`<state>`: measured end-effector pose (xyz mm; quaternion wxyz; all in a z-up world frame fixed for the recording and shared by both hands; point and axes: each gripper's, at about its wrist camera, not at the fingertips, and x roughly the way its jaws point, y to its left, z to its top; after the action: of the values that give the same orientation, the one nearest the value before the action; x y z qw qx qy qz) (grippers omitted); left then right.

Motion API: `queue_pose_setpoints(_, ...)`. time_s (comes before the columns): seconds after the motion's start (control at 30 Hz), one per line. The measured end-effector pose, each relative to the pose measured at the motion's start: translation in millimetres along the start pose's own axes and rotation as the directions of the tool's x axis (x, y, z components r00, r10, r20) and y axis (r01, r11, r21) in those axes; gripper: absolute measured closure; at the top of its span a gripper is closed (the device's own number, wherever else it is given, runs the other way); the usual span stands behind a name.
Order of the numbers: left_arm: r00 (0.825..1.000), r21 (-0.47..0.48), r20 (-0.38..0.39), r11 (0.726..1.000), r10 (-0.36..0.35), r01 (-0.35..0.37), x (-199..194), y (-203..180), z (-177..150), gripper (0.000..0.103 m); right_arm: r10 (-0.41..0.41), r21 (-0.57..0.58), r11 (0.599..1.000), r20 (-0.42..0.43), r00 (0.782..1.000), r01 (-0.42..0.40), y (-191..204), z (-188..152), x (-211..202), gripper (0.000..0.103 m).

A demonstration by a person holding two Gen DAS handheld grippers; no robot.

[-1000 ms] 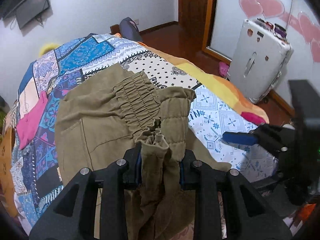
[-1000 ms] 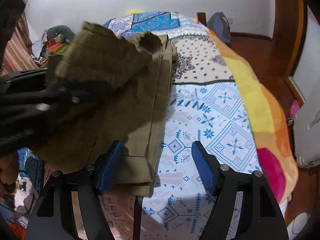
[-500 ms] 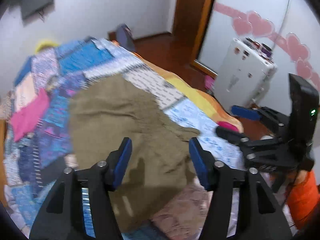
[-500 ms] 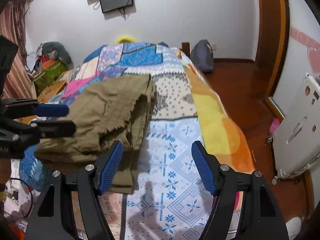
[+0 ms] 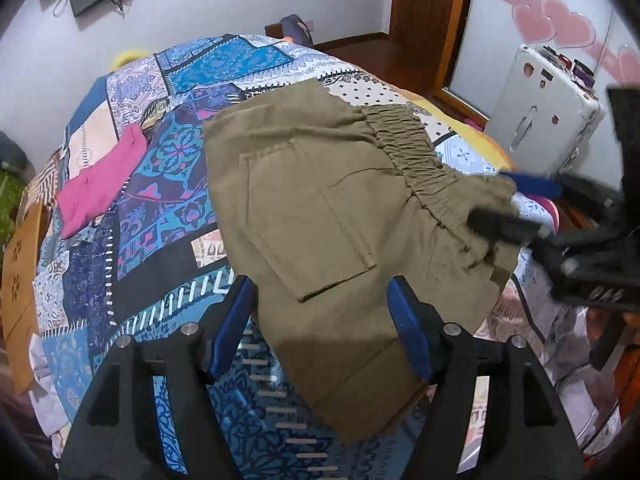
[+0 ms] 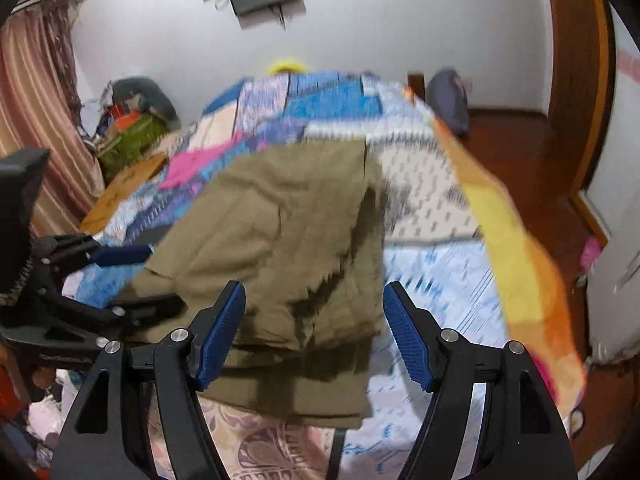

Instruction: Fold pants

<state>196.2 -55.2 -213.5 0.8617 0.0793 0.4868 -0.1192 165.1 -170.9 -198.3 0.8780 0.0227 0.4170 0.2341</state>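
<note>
Left wrist view shows the olive pants (image 5: 320, 208) lying on the patchwork bedspread (image 5: 168, 184), folded over into a compact stack with a patch pocket facing up and the elastic waistband (image 5: 408, 160) running along the far right edge. My left gripper (image 5: 320, 320) hovers over the near edge of the stack; its jaws have just been opening and now stand wide apart with nothing pinched between the blue pads, the cloth lying free below them. From the right wrist view, blurred by motion, my right gripper (image 6: 314, 332) is likewise spread wide and empty, poised above the near corner of the pants, where I can see several layers stacked at the hem. I judge the main folds done: the legs look doubled over and the bundle sits squarely on the bed. What seems left is tidying, since the top layer near the waistband corner is rumpled and overhangs unevenly. A pink cloth (image 5: 100, 184) lies apart, well to the left.
</note>
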Motion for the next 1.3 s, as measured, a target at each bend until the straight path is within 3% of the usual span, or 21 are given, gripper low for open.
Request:
queue_pose_setpoints(0.13,0.999,-0.01,0.053,1.0,-0.011,0.011,-15,15,11,0.034,0.024,0.063,0.998,-0.012,1.0,-0.023,-9,-18,2,0.035)
queue_pose_setpoints(0.3,0.993,-0.026,0.109,0.999,0.044,-0.041,-15,45,44,0.029,-0.008,0.049,0.999,-0.004,1.0,0.008,-9,-21,-4,0.033)
queue_pose_setpoints(0.5,0.999,-0.095,0.044,0.995,0.009,-0.005,34,85,83,0.029,-0.006,0.058,0.998,-0.002,1.0,0.006,-10,-22,-4,0.033)
queue_pose_setpoints(0.73,0.991,-0.203,-0.051,0.973,-0.127,0.114,100,117,109,0.029,0.004,0.053,0.999,-0.011,1.0,-0.003,-13,-21,-3,0.03)
queue_pose_setpoints(0.8,0.983,-0.238,-0.06,0.959,-0.175,0.156,115,122,113,0.035,0.007,0.052,0.999,-0.017,1.0,-0.006,-14,-19,-2,0.03)
queue_pose_setpoints(0.87,0.983,-0.25,-0.041,0.955,-0.178,0.163,122,127,116,0.04,0.007,0.046,0.999,-0.02,1.0,-0.006,-14,-19,-2,0.03)
queue_pose_setpoints(0.93,0.984,-0.241,-0.023,0.956,-0.177,0.166,124,127,119,0.053,0.007,0.042,0.999,-0.023,1.0,-0.006,-13,-17,-1,0.03)
queue_pose_setpoints(0.97,0.986,-0.238,-0.025,0.959,-0.164,0.154,124,127,120,0.072,0.007,0.039,0.999,-0.024,1.0,-0.006,-13,-16,0,0.03)
queue_pose_setpoints(1.0,0.989,-0.236,-0.032,0.963,-0.142,0.131,125,128,121,0.084,0.007,0.035,0.999,-0.025,1.0,-0.006,-13,-15,0,0.03)
queue_pose_setpoints(1.1,0.994,-0.211,-0.032,0.972,-0.109,0.1,123,129,121,0.092,0.0,0.024,1.0,-0.025,1.0,0.001,-15,-14,4,0.026)
queue_pose_setpoints(1.3,1.0,-0.182,-0.018,0.983,0.015,-0.018,100,133,100,0.094,-0.057,0.032,0.998,-0.014,0.998,0.057,-22,-6,3,0.026)
